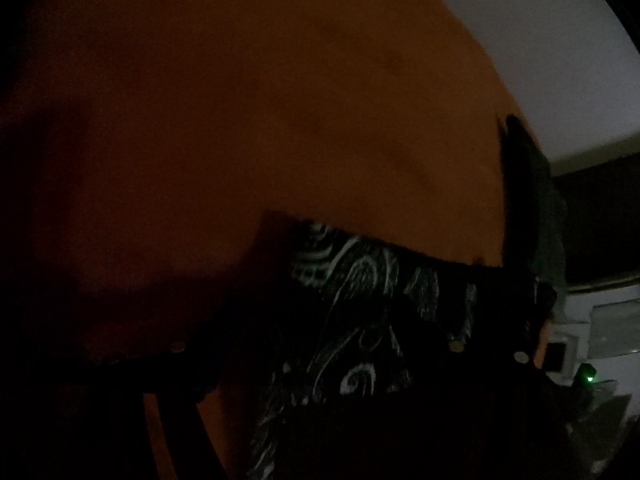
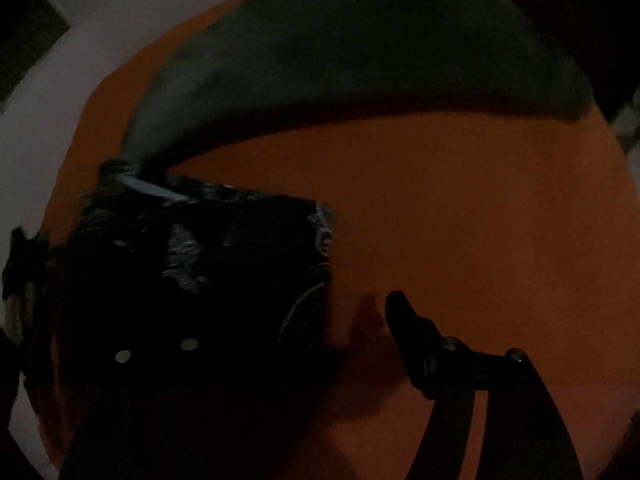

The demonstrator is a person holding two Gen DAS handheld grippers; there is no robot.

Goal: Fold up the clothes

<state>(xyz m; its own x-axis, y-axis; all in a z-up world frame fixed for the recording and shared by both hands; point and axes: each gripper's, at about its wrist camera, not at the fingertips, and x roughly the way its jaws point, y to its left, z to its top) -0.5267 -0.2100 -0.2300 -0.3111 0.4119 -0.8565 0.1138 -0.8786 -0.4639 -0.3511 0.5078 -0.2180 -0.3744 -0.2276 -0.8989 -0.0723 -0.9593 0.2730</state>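
The scene is very dark. A black garment with a white paisley print (image 1: 360,300) lies on an orange surface (image 1: 240,100). In the left wrist view it covers the space between my left gripper's fingers, so the fingertips are hidden. In the right wrist view the same patterned garment (image 2: 208,248) lies at the left over the left finger, and the right finger (image 2: 404,320) stands bare on the orange surface (image 2: 460,220). The fingers stand wide apart. A plain dark grey-green cloth (image 2: 360,48) stretches across the top from the patterned garment's corner.
A pale floor or wall (image 1: 540,40) lies beyond the orange surface's edge at the upper right. White furniture and a device with a green light (image 1: 588,378) show at the right edge. A pale area (image 2: 48,100) borders the orange surface at the left.
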